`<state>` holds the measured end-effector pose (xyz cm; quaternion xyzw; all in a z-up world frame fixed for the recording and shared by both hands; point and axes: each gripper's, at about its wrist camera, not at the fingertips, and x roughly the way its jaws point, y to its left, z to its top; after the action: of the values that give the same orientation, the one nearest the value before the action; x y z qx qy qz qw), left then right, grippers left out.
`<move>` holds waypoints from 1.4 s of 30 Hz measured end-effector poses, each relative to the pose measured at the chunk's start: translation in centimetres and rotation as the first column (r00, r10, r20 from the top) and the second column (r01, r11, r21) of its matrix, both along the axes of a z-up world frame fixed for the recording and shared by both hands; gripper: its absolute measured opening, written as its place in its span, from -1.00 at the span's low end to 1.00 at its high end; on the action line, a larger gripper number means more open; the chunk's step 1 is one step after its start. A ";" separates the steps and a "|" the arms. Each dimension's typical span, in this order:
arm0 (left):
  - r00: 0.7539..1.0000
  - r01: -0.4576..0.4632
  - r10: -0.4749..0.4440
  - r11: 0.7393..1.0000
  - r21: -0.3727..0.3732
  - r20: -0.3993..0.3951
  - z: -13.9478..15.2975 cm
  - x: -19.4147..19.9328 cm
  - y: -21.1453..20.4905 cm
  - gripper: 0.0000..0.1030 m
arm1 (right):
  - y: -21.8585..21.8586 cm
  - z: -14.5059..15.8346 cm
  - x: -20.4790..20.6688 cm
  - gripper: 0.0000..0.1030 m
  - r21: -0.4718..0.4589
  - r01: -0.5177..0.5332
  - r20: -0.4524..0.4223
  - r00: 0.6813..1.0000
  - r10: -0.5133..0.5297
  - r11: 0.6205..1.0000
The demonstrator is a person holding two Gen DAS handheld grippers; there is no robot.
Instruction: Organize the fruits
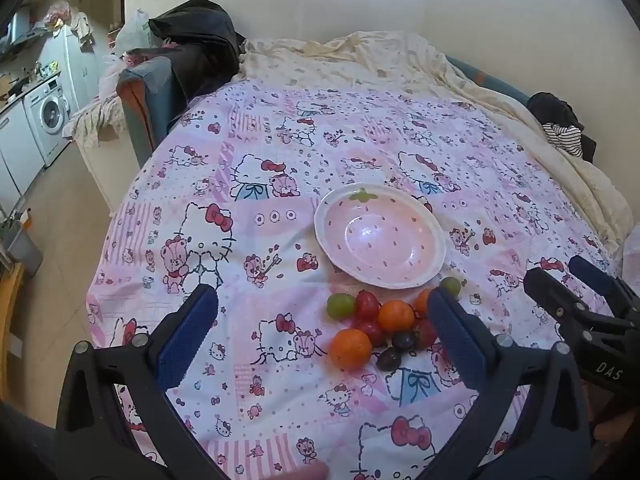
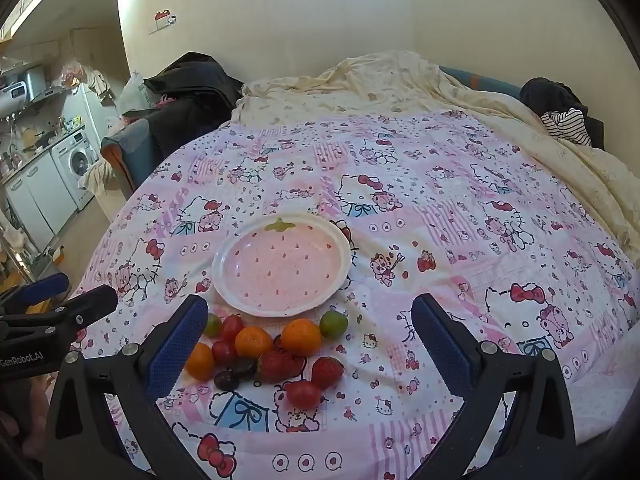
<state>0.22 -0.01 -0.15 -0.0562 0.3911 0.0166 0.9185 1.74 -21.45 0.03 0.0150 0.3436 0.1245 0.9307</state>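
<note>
I see both grippers, left (image 1: 322, 328) and right (image 2: 310, 332), with jaws spread wide and holding nothing. The fruit pile (image 2: 268, 350) lies on the bed (image 2: 440, 216) just ahead of them, beside the plate (image 2: 280, 266). I read "GenRobot.AI" on the left gripper.

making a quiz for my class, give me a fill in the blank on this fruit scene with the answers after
1. The pink strawberry-patterned bowl holds ____ fruit.
2. The pile of fruit lies on the ____ bedsheet.
3. The left gripper and the right gripper both have their jaws ____.
4. The number of orange fruits in the pile is ____.

Missing words: no; cartoon-cat; open; three
</note>
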 end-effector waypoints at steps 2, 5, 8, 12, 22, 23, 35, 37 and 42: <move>1.000 0.002 -0.002 1.000 0.013 0.020 -0.5 -0.1 -0.4 1.00 | 0.0 0.0 0.0 1.00 0.001 0.001 0.003 1.000 -0.001 1.000; 1.000 0.000 0.000 1.000 0.006 0.023 -0.4 -0.2 -0.6 1.00 | -0.1 0.0 0.0 1.00 0.000 0.004 0.002 1.000 -0.004 1.000; 1.000 -0.001 0.001 1.000 0.009 0.014 0.0 0.0 -0.6 1.00 | -0.1 0.1 0.0 1.00 0.000 0.006 0.002 1.000 -0.006 1.000; 1.000 0.000 0.000 1.000 0.006 0.016 0.2 -0.2 -0.2 1.00 | -0.1 -0.1 -0.1 1.00 0.003 0.002 0.002 1.000 -0.002 1.000; 1.000 -0.001 0.001 1.000 0.006 0.016 0.3 -0.2 -0.2 1.00 | -0.3 0.4 -0.2 1.00 0.002 0.008 0.008 1.000 -0.008 1.000; 1.000 -0.002 0.002 1.000 0.006 0.016 0.3 -0.2 -0.2 1.00 | -0.5 0.3 -0.3 1.00 0.006 0.012 0.010 1.000 -0.012 1.000; 1.000 0.000 0.000 1.000 0.005 0.017 0.4 -0.3 -0.1 1.00 | -0.6 0.2 -0.3 1.00 0.000 0.017 0.012 1.000 -0.017 1.000; 1.000 0.000 0.000 1.000 0.008 0.016 0.4 -0.2 -0.1 1.00 | -0.5 0.2 -0.3 1.00 0.000 0.013 0.016 1.000 -0.013 1.000; 1.000 -0.001 0.001 1.000 0.006 0.016 0.4 -0.2 -0.1 1.00 | -0.3 0.4 -0.5 1.00 -0.004 0.008 0.025 1.000 -0.008 1.000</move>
<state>0.00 -0.14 0.25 -0.0535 0.3837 0.0178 0.9217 1.25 -21.75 0.42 0.0128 0.3322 0.1201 0.9355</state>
